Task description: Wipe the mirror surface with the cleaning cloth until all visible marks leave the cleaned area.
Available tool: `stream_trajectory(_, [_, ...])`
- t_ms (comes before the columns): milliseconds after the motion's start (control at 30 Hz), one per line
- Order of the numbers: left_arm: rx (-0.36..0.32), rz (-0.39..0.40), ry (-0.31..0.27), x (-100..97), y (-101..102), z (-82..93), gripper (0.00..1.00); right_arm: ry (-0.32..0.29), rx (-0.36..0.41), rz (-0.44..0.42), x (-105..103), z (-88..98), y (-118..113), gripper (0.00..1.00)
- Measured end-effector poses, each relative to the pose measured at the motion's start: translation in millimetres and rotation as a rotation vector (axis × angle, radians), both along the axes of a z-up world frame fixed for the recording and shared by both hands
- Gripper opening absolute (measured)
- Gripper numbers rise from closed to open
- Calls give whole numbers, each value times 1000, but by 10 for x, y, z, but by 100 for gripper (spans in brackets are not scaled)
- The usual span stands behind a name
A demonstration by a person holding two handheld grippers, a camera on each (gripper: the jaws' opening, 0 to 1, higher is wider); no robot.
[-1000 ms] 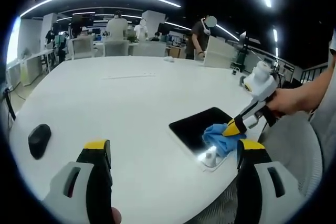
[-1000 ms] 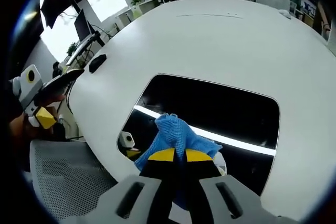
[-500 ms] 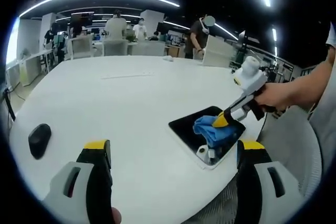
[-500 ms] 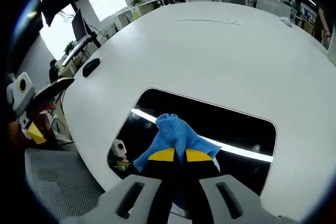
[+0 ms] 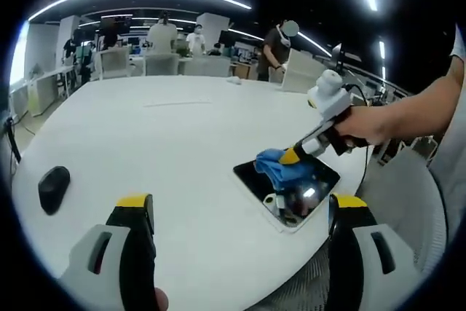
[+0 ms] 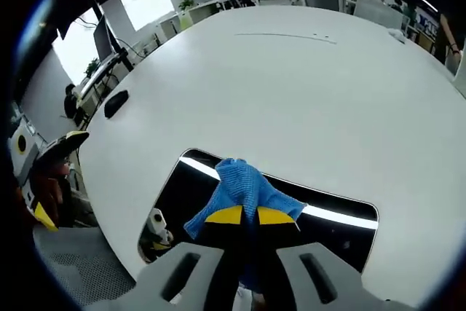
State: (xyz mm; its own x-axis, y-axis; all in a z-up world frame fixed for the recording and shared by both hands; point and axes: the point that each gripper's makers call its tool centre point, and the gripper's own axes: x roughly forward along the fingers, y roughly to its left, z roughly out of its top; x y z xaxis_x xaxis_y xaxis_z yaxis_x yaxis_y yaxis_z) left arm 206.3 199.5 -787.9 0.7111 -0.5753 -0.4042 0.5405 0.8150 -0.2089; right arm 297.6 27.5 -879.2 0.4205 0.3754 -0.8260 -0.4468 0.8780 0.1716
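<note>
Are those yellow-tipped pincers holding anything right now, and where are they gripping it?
The right gripper pinches the blue cloth by a bunched fold at its near edge. The left gripper holds nothing.

We see the mirror lying flat on the table at its near edge, toward the right corner. The cleaning cloth rests on the mirror's far end, under the right gripper. A computer mouse sits well apart, by the table's left edge.
</note>
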Motion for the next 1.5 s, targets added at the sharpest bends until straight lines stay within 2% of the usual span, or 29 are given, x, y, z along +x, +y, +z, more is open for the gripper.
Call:
stream_trajectory(400, [-3, 4, 3, 30, -2, 8, 99, -19, -5, 9, 230, -4, 30, 0])
stream_trajectory(433, [-3, 2, 2, 30, -7, 14, 99, -4, 4, -5, 226, -4, 27, 0])
stream_trajectory(700, [-7, 3, 3, 21, -5, 18, 99, -11, 7, 8, 216, -6, 14, 0])
stream_trajectory(1100, [5, 4, -6, 45, 4, 65, 99, -20, -1, -22, 240, -9, -213, 0])
stream_trajectory(1200, [-10, 31, -7, 104, 52, 77, 99, -15, -11, -33, 229, -2, -263, 0])
stream_trajectory(1500, [16, -26, -13, 118, -5, 99, 99, -8, -33, -72, 211, -3, -508, 0])
